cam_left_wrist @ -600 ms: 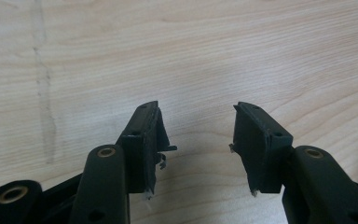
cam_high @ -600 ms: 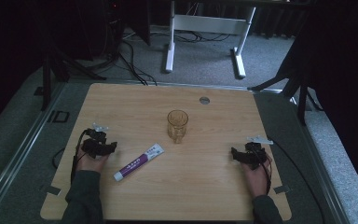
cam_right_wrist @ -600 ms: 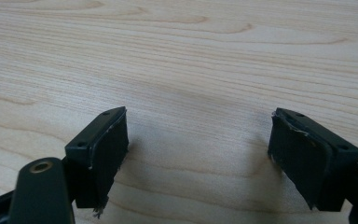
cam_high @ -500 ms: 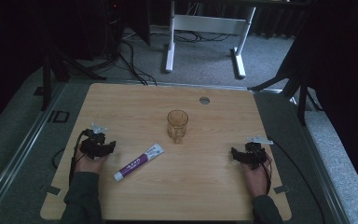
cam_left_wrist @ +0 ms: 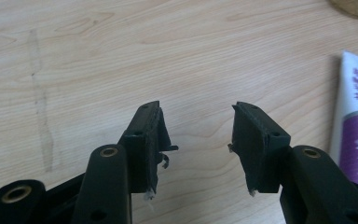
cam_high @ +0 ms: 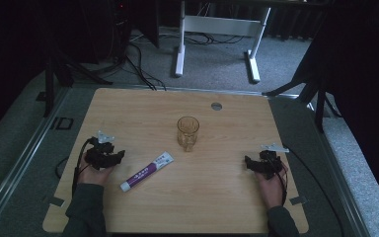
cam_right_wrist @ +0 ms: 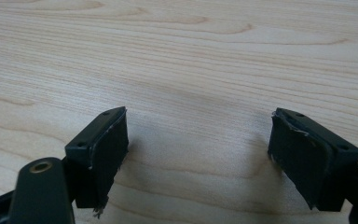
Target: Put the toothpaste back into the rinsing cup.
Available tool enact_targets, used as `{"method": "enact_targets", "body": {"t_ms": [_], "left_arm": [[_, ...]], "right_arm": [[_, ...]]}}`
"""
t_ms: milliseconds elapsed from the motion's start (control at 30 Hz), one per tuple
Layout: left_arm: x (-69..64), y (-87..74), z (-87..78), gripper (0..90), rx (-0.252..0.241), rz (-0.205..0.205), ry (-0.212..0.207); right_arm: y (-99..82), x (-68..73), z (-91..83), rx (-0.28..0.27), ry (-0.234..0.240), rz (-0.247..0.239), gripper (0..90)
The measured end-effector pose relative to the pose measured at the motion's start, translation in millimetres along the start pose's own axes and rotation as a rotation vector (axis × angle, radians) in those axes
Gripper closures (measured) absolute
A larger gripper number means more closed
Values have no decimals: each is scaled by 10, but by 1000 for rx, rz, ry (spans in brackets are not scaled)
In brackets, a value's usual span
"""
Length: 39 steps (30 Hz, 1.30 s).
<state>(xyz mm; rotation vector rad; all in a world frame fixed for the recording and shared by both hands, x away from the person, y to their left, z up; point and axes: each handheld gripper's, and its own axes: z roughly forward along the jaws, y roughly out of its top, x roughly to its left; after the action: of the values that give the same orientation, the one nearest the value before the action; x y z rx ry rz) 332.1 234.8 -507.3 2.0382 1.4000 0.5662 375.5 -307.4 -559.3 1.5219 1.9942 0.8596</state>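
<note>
The left gripper (cam_high: 120,155) is held low at the left of the wooden table (cam_high: 227,207), jaws spread, nothing between them. The right gripper (cam_high: 247,162) is held at the right, jaws wide apart, likewise empty. 1 toothpaste tube (cam_high: 147,171) lies just right of the left gripper; 1 amber glass mug (cam_high: 187,132) stands mid-table, farther off.

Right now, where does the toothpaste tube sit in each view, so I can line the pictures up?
High view: the toothpaste tube lies diagonally on the wooden table, just right of the left gripper and below-left of the glass mug.
Left gripper view: its white-and-purple end runs down the right edge, right of the open jaws.
Right gripper view: bare wood between the open jaws, no tube.
Shared landmark: the light wood grain of the table.
</note>
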Motion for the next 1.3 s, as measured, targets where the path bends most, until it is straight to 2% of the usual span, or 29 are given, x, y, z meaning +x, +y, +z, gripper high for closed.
{"method": "enact_targets", "body": {"t_ms": [267,300,733,900,1000,1300], "left_arm": [[-64,45,-65,514,-17,39,-36],[-75,67,-88,514,-17,55,-43],[-101,138,-147,509,-23,75,-71],[-120,145,-159,508,-10,102,-76],[-115,165,-189,504,-10,103,-97],[-119,210,-237,506,-2,119,-121]], "right_arm": [[-1,2,-2,0,0,2,196],[-2,2,-2,0,0,1,196],[-4,4,-5,0,1,1,196],[-4,4,-5,0,1,1,196],[-4,3,-5,0,1,0,196],[-4,4,-5,1,1,1,196]]}}
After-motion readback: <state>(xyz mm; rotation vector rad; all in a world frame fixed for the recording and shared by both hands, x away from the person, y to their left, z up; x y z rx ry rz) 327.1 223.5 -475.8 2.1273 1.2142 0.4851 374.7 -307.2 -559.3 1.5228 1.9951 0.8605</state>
